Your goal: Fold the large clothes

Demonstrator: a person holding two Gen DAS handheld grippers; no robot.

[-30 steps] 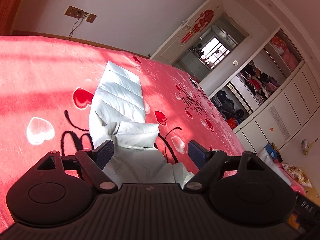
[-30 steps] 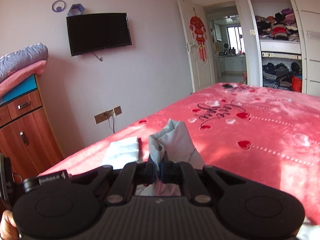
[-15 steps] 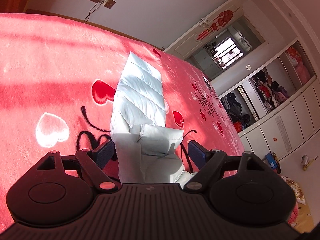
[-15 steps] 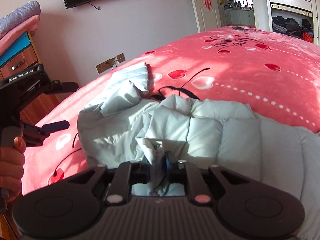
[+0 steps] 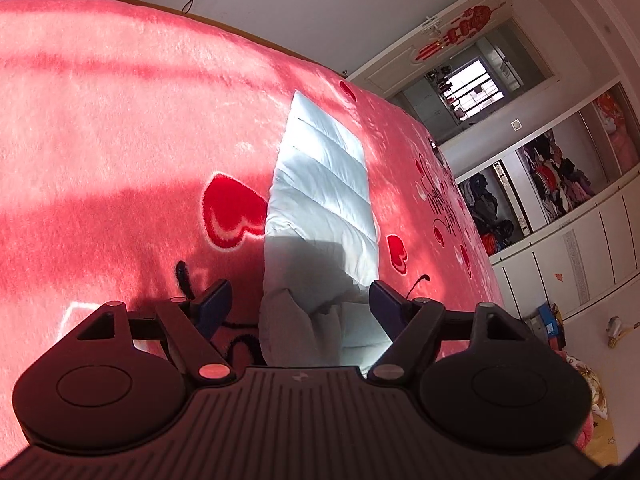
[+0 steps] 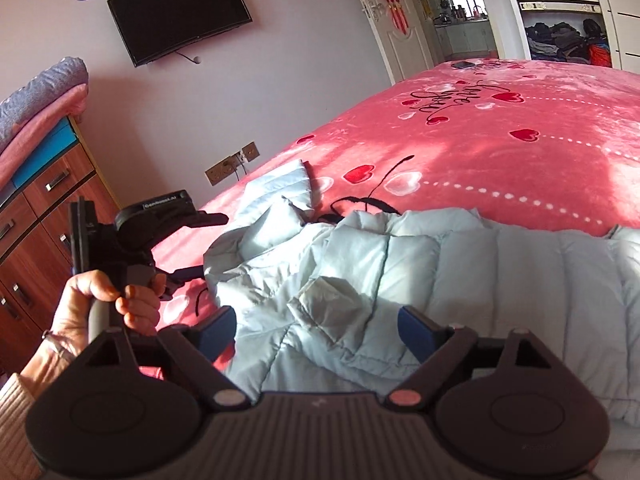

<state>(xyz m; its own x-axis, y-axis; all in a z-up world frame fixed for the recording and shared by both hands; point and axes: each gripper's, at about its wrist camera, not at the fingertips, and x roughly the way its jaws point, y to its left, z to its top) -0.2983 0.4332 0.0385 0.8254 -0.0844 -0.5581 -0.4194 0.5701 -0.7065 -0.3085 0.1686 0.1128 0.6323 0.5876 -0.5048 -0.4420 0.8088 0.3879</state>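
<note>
A pale blue quilted down jacket (image 6: 420, 272) lies on the pink bed. Its sleeve (image 5: 324, 184) stretches away from me in the left wrist view. My left gripper (image 5: 300, 306) is open and empty, with the near end of the sleeve between its fingers. It also shows in the right wrist view (image 6: 192, 246), held in a hand at the jacket's left edge. My right gripper (image 6: 316, 330) is open and empty, just over a bunched fold of the jacket body.
The pink blanket with red hearts (image 6: 520, 128) covers the bed. A wooden dresser (image 6: 36, 216) with stacked bedding stands at the left. A TV (image 6: 180, 12) hangs on the wall. An open wardrobe (image 5: 552, 184) and a doorway (image 6: 460, 8) lie beyond the bed.
My right gripper has lowered the pinched jacket fabric onto the bed and opened, letting it go. My left gripper stayed open and dropped closer to the sleeve.
</note>
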